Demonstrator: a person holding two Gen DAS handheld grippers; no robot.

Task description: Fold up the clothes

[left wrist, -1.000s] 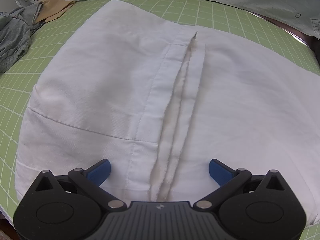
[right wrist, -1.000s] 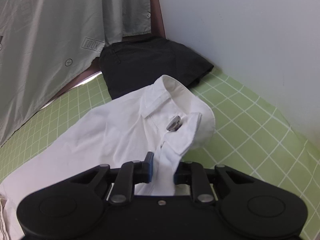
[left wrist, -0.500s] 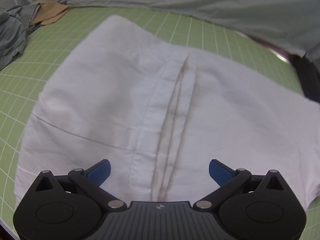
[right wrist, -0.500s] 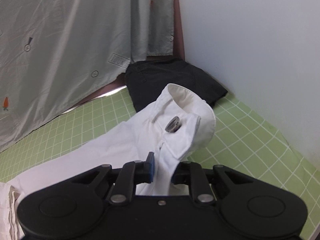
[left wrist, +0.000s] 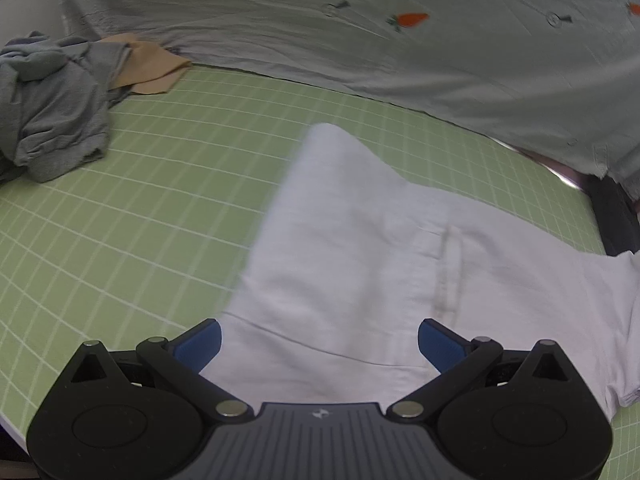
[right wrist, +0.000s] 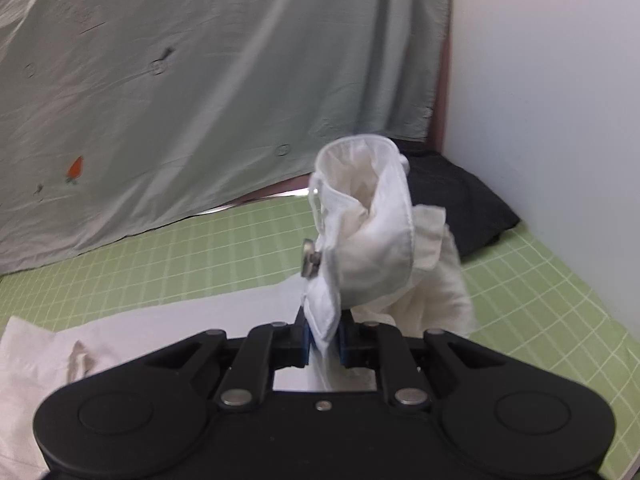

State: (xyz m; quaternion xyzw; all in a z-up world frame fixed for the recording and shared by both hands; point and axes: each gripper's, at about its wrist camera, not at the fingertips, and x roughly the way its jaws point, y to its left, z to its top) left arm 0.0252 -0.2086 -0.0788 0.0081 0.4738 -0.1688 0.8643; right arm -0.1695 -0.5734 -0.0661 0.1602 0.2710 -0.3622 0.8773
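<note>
A white pair of trousers (left wrist: 360,248) lies spread on the green grid mat (left wrist: 160,184), its seam line showing near the middle. My left gripper (left wrist: 319,340) hovers over its near edge, open, with the cloth below and nothing pinched. In the right wrist view my right gripper (right wrist: 323,340) is shut on the white waistband (right wrist: 368,248), which is lifted off the mat and bunched, a metal button (right wrist: 309,262) showing at its side. The rest of the garment (right wrist: 120,336) trails down to the left.
A grey crumpled garment (left wrist: 52,100) and a tan cloth (left wrist: 148,68) lie at the mat's far left. A folded black garment (right wrist: 460,204) sits in the far right corner by the white wall (right wrist: 552,120). A pale curtain (right wrist: 180,80) with carrot prints hangs behind.
My right gripper has lifted the waistband off the mat and it now hangs bunched. The left gripper has risen and swung left, so more bare mat and the grey pile show.
</note>
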